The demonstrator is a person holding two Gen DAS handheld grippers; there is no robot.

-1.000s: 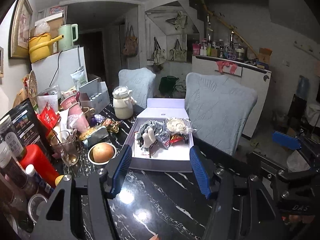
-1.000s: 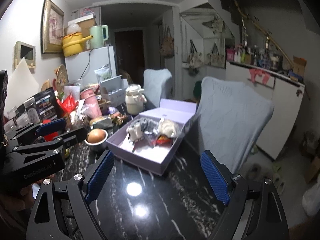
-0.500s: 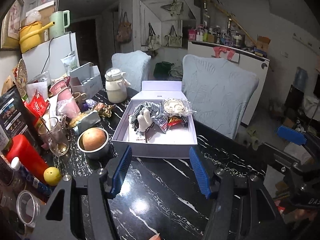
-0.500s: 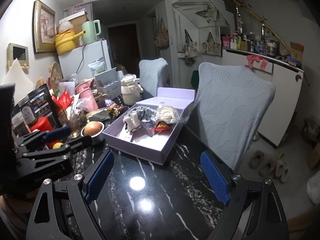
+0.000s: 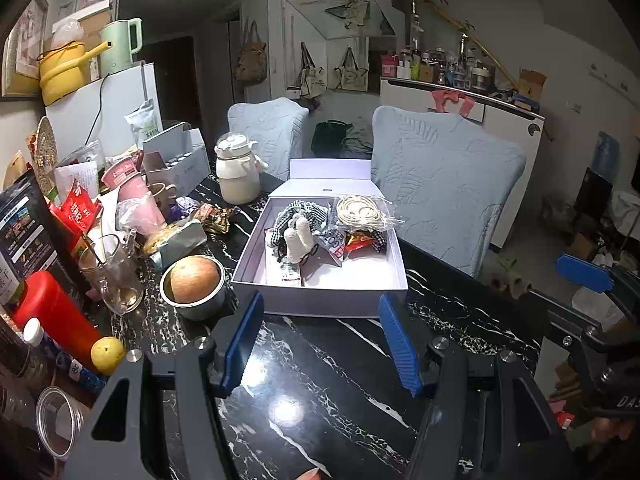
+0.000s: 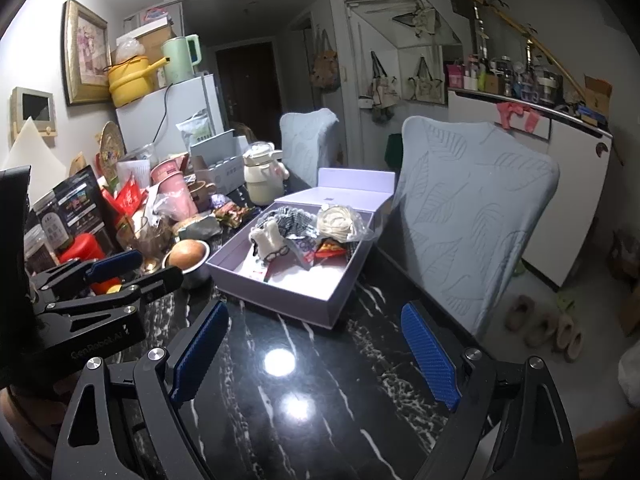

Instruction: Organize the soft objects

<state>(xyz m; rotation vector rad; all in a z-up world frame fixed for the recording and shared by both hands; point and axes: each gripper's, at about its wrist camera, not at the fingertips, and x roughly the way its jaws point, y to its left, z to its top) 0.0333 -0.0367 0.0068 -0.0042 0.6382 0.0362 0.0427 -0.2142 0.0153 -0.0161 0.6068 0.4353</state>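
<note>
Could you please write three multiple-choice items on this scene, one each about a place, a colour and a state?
1. Where does the round orange-brown fruit sit?
A. in the small steel bowl
B. in the open lilac cardboard box
C. on the chair

2. What colour are the left gripper finger pads?
A. red
B. blue
C. yellow

3. How do the right gripper jaws stand?
A. shut on a cloth
B. shut on nothing
C. open, holding nothing

Answers:
1 A: the fruit fills the bowl left of the box.
2 B: both ribbed pads show blue.
3 C: bare black marble tabletop shows between the spread fingers.
</note>
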